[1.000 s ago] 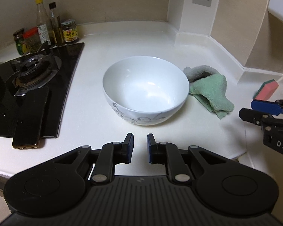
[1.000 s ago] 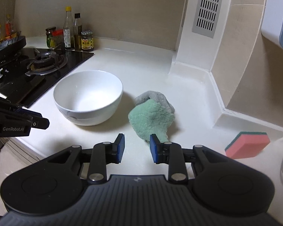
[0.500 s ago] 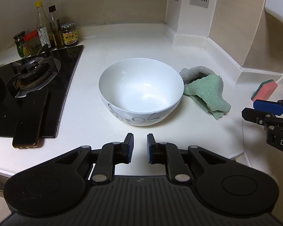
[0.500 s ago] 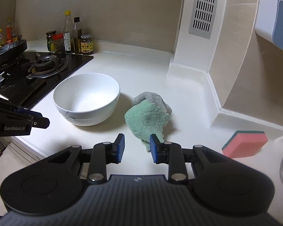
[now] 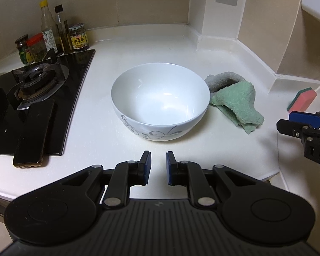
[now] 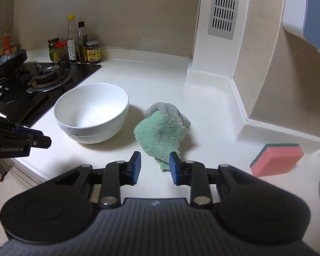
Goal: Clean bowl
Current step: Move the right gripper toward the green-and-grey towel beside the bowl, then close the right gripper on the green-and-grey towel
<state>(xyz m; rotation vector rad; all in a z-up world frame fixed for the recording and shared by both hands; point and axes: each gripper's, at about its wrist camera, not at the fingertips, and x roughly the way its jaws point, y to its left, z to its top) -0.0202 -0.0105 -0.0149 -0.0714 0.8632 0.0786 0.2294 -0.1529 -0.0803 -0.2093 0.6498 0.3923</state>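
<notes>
The white bowl (image 5: pixel 160 101) stands upright on the worktop (image 5: pixel 138 42), beside the black hob (image 5: pixel 38 98), and looks empty. Just to the bowl's other side, touching or nearly touching its wall, lies a crumpled green cloth (image 6: pixel 160 133); a pink sponge (image 6: pixel 277 159) sits well beyond the cloth. The left tool (image 5: pixel 158 167) hovers in front of the bowl, jaws apart and holding nothing. The right tool (image 6: pixel 155 167) hangs before the cloth, also parted and empty. Judging by this, wiping has not begun: the cloth must be picked up, the bowl steadied and wiped.
</notes>
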